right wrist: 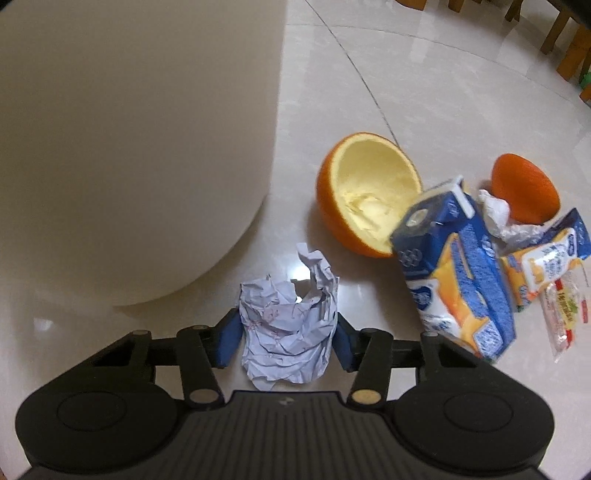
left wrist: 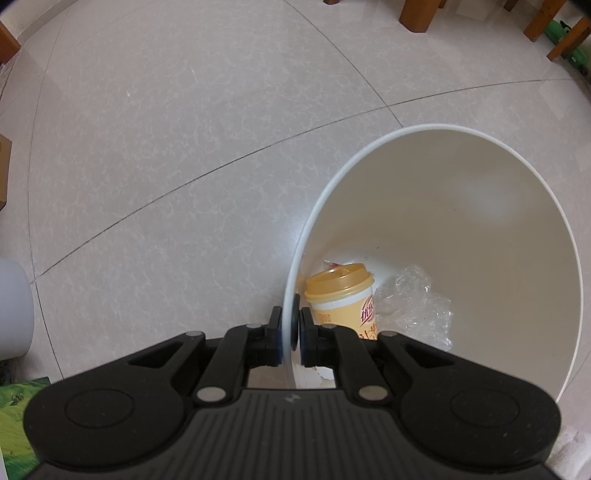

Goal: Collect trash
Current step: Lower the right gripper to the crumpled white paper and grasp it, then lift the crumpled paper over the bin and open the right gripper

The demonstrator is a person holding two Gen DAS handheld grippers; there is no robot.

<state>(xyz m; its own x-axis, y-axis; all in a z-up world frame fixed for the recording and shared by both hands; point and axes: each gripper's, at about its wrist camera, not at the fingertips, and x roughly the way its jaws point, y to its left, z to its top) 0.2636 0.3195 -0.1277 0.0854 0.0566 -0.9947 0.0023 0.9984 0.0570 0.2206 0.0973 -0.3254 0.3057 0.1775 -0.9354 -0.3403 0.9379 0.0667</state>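
My left gripper [left wrist: 290, 314] points down and is shut on the rim of a white trash bin [left wrist: 424, 127], one pad inside the wall and one outside. In the bin lie a yellow lidded paper cup [left wrist: 343, 295] and crumpled clear plastic [left wrist: 417, 302]. In the right wrist view, my right gripper [right wrist: 286, 326] has a ball of crumpled white paper [right wrist: 284, 314] on the floor between its blue pads, which touch it on both sides. The bin's outer wall [right wrist: 129, 147] fills the left of that view.
To the right of the paper lie a hollow orange peel half [right wrist: 369, 195], a second peel [right wrist: 524, 192], a blue juice carton [right wrist: 454, 269], a tissue [right wrist: 495, 210] and snack wrappers [right wrist: 543, 266]. Wooden furniture legs [left wrist: 417, 14] stand far off on the pale tiled floor.
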